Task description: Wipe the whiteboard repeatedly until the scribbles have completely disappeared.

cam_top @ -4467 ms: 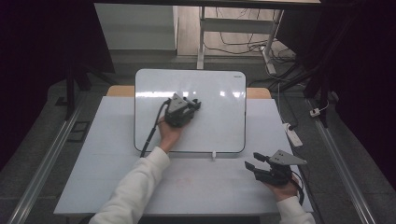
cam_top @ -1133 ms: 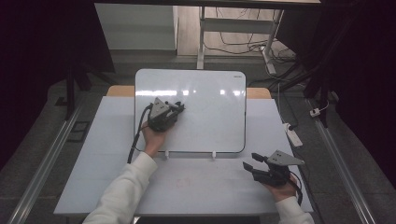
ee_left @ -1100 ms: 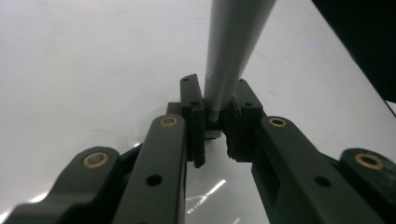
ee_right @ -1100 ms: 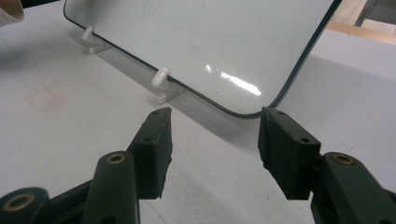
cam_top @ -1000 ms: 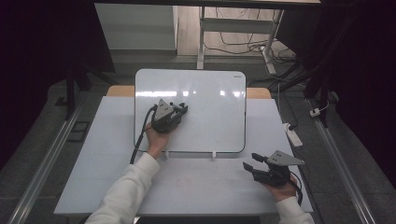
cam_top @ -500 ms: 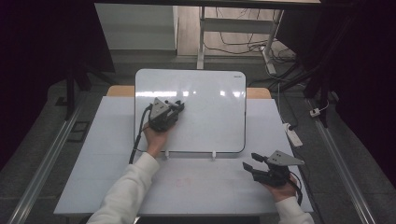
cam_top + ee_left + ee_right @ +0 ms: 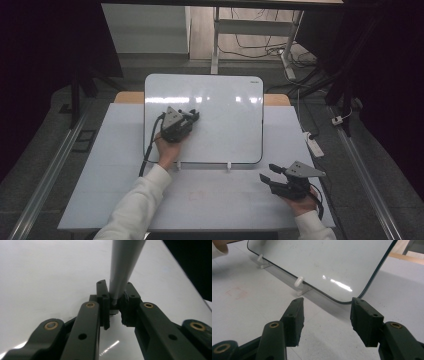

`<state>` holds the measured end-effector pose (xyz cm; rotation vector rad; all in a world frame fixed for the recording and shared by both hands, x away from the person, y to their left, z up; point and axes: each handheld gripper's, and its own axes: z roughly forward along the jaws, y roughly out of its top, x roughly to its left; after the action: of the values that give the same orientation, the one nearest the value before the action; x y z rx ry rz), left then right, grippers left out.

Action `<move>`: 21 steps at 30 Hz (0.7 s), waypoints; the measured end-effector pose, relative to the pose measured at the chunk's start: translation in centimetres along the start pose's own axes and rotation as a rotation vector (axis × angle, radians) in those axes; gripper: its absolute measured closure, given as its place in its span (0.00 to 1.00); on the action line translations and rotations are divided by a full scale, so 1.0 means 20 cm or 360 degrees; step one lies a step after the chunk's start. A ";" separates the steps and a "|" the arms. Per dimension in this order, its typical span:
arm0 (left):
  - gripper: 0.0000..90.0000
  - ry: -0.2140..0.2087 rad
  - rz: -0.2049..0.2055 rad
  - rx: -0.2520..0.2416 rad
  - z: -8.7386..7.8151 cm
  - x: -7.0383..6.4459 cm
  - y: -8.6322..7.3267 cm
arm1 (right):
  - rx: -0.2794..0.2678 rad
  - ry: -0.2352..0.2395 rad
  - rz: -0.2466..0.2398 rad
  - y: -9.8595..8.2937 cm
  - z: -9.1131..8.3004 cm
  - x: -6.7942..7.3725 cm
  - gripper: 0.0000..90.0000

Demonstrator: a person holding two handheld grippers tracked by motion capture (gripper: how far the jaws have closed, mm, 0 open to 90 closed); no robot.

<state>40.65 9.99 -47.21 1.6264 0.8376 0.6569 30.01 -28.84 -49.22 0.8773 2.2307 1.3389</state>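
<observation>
Left gripper jaws nearly closed, clamping grey marker over whiteboard (marker visible in left gripper view). Right gripper jaws wide apart, empty, at table's 4 o'clock.

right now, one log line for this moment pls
left gripper: shut on grey marker-like stick | over white glossy board | right gripper: open, on pale table
</observation>
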 end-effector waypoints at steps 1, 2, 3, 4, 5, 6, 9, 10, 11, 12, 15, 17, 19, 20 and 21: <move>0.87 -0.0008 0.0023 0.0006 0.01 -0.02 0.00 | 0.0000 0.0000 0.0000 0.00 0.00 0.00 0.49; 0.87 0.0002 0.0050 0.0008 0.02 -0.04 0.00 | 0.0000 -0.0002 0.0000 0.00 0.00 0.00 0.49; 0.87 0.0008 0.0058 0.0009 0.01 -0.03 0.00 | 0.0000 -0.0002 0.0000 0.00 0.00 0.00 0.49; 0.87 0.0049 0.0041 0.0004 -0.02 0.03 0.01 | -0.0004 -0.0003 0.0006 0.00 -0.01 -0.01 0.49; 0.87 0.0049 0.0041 0.0004 -0.02 0.03 0.01 | -0.0008 -0.0003 0.0011 0.00 -0.01 -0.01 0.49; 0.87 0.0088 0.0022 -0.0005 -0.05 0.07 0.01 | -0.0009 -0.0004 0.0015 0.00 -0.01 -0.01 0.49; 0.87 0.0228 -0.0084 -0.0050 -0.19 0.25 0.00 | -0.0007 0.0001 0.0008 0.00 -0.01 -0.01 0.49; 0.87 0.0228 -0.0084 -0.0050 -0.19 0.25 0.00 | -0.0007 0.0001 0.0008 0.00 -0.01 -0.01 0.49; 0.87 0.0237 -0.0105 -0.0058 -0.21 0.27 -0.01 | -0.0006 0.0004 0.0001 0.00 0.00 0.00 0.49; 0.87 0.0231 -0.0118 -0.0062 -0.22 0.28 -0.01 | -0.0006 0.0004 0.0001 0.00 0.00 0.00 0.49; 0.87 0.0203 -0.0087 -0.0046 -0.18 0.22 -0.02 | -0.0005 0.0007 -0.0004 0.01 0.00 0.01 0.49; 0.87 0.0140 -0.0042 -0.0022 -0.13 0.14 -0.02 | -0.0007 0.0006 -0.0004 0.01 0.00 0.01 0.49; 0.87 0.0096 0.0033 0.0005 -0.08 0.06 -0.03 | -0.0006 0.0007 -0.0003 0.01 0.01 0.01 0.49; 0.87 0.0094 0.0057 0.0010 -0.07 0.04 -0.03 | -0.0006 0.0007 -0.0003 0.01 0.01 0.01 0.49; 0.87 0.0102 0.0066 0.0013 -0.08 0.03 -0.03 | -0.0004 0.0009 -0.0001 0.01 0.01 0.01 0.49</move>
<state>39.79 11.48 -47.41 1.6410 0.8555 0.7391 30.01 -28.62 -49.13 0.8729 2.2328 1.3449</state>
